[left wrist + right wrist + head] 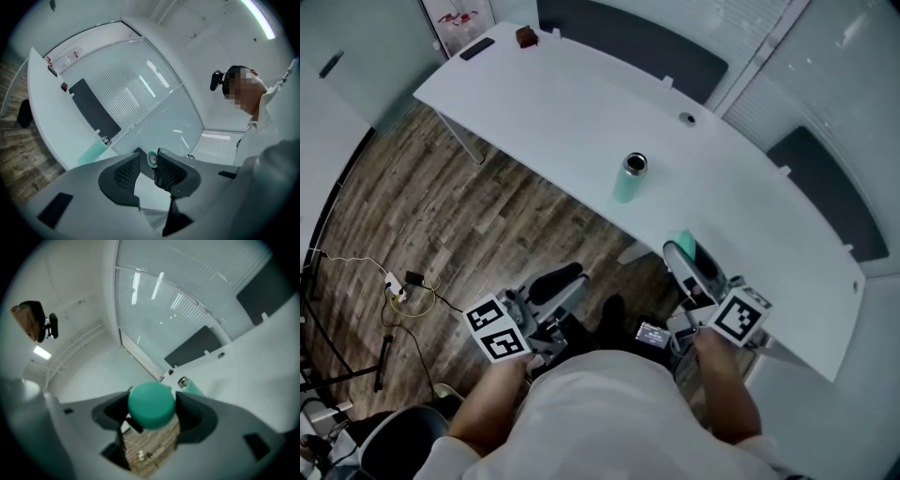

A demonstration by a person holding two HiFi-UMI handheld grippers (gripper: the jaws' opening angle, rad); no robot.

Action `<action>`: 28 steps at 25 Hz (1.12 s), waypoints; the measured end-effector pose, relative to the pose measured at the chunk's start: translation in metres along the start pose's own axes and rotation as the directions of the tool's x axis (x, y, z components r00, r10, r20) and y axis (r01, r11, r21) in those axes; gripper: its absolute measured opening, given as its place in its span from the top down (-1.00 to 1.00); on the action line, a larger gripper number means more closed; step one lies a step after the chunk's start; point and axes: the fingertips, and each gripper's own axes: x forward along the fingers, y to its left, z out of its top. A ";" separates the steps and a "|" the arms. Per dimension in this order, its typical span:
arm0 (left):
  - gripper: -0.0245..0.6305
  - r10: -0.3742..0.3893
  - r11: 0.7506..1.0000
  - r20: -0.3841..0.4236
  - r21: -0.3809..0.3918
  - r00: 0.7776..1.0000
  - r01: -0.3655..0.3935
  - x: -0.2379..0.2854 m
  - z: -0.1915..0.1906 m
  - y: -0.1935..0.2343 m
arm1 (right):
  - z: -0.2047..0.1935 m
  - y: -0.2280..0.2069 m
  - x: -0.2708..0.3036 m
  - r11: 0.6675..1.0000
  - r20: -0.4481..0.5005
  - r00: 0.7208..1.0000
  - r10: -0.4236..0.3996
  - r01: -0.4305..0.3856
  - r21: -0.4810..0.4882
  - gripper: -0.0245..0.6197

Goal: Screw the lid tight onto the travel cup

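Right gripper (pixel 682 255) clamps the green lid (pixel 151 405) by the white table's (pixel 544 103) near edge. Left gripper (pixel 555 286): jaws narrow, nothing gripped. Travel cup (pixel 630 178) stands upright, uncapped, mid-table, well apart.

The travel cup (pixel 631 178) is standing on the counter (pixel 534 94) ahead of me; my right hand-held gripper (pixel 689 253) is holding the lid (pixel 682 240) nearer me, at the counter's edge.

Left tool (pixel 146 164), jaws together; travel cup (pixel 92 153) beyond
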 end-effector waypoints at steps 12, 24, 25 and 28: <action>0.40 0.129 0.986 -0.022 0.111 0.991 -0.126 0.059 -0.009 0.024 | 0.025 -0.034 0.021 0.996 -0.079 0.993 0.084 -0.083 0.009 -0.06; 0.26 0.135 0.977 -0.148 0.186 0.980 -0.107 0.074 -0.001 0.070 | 0.022 -0.051 0.046 0.999 -0.047 0.999 0.003 -0.001 0.043 -0.06; 0.26 0.130 0.977 -0.157 0.186 0.979 -0.100 0.075 -0.001 0.073 | 0.022 -0.051 0.048 0.999 -0.043 0.999 -0.002 0.003 0.043 -0.06; 0.24 0.119 0.978 -0.178 0.193 0.977 -0.083 0.081 0.002 0.082 | 0.025 -0.050 0.056 0.999 -0.034 0.999 -0.009 0.010 0.034 -0.06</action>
